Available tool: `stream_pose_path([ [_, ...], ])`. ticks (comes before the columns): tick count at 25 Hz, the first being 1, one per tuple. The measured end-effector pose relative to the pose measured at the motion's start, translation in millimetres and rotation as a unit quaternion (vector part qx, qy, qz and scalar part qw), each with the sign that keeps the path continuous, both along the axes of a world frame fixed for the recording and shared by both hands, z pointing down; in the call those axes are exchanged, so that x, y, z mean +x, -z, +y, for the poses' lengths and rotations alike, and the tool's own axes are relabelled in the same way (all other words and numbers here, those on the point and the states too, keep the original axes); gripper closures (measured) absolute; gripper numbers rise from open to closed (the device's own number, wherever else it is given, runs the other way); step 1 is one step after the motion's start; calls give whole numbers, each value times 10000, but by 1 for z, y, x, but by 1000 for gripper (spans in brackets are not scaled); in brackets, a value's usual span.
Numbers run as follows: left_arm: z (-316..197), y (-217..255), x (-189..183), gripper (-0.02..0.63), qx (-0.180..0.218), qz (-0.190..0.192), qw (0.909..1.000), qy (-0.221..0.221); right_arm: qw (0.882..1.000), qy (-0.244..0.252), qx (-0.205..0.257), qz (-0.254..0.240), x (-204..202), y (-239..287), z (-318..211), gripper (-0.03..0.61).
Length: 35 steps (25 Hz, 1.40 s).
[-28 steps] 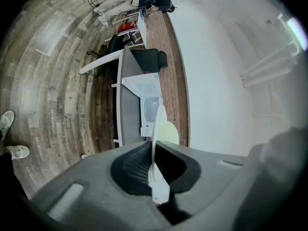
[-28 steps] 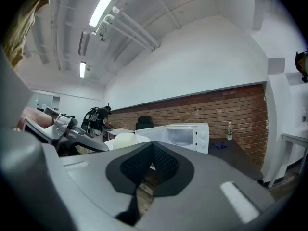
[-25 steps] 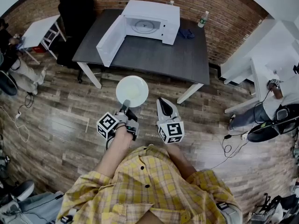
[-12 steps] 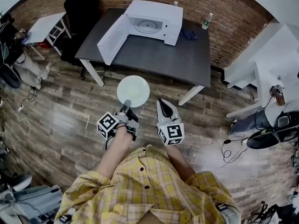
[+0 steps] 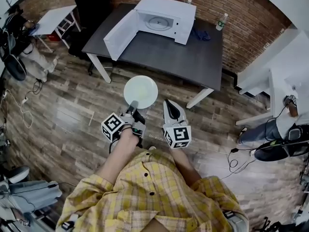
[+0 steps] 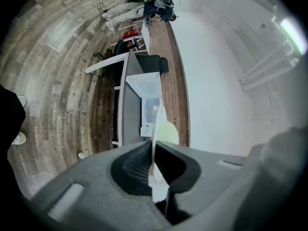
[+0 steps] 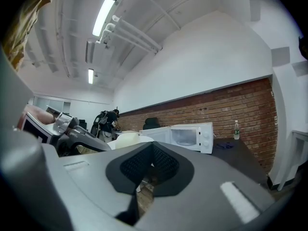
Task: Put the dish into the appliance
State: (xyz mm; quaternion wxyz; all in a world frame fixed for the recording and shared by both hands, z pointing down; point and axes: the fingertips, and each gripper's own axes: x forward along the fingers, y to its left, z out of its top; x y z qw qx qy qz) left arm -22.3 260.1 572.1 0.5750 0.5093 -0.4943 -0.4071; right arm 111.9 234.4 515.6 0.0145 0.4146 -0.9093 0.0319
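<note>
Item: dish [image 5: 140, 91], white, round, shallow. It was held flat and face up above the wooden floor [image 5: 63, 115], short of the dark table [image 5: 193, 57] and not yet in the appliance. Being round, it had no long axis; it reached from its gripped near rim out toward the table. In the left gripper view it showed edge-on [image 6: 155, 134].

Holder: left gripper [image 5: 132, 106], jaws nearly closed, pinching the dish's near rim between the pads [image 6: 153, 167].

Beside it: right gripper [image 5: 169, 103], jaws closed together with nothing between them [image 7: 153, 165], pointing the same way.

Markings: each gripper's cube [image 5: 112, 126] bore black-and-white square patterns, no letters.

Appliance: white microwave [image 5: 161, 21] at the table's far side, its door [image 5: 120, 33] swung open, the turntable showing inside.

Also on the table: blue cloth [image 5: 199, 34] and a bottle [image 5: 221, 21], its label too small to read.

Surround: brick wall [image 5: 241, 23], black chair [image 5: 91, 4], small white table [image 5: 53, 21].
</note>
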Motion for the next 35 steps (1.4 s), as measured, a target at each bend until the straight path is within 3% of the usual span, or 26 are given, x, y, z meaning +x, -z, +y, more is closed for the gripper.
stream_pose_path([
  [15,-27,-3,-7,601,-2,162,9997,160,10000,15,9,69,1,-4,-26,574],
  [35,-174,-4,-43,601,-94,182,9996,-202,9996,-212,-5,207,-43,1,-164,574],
])
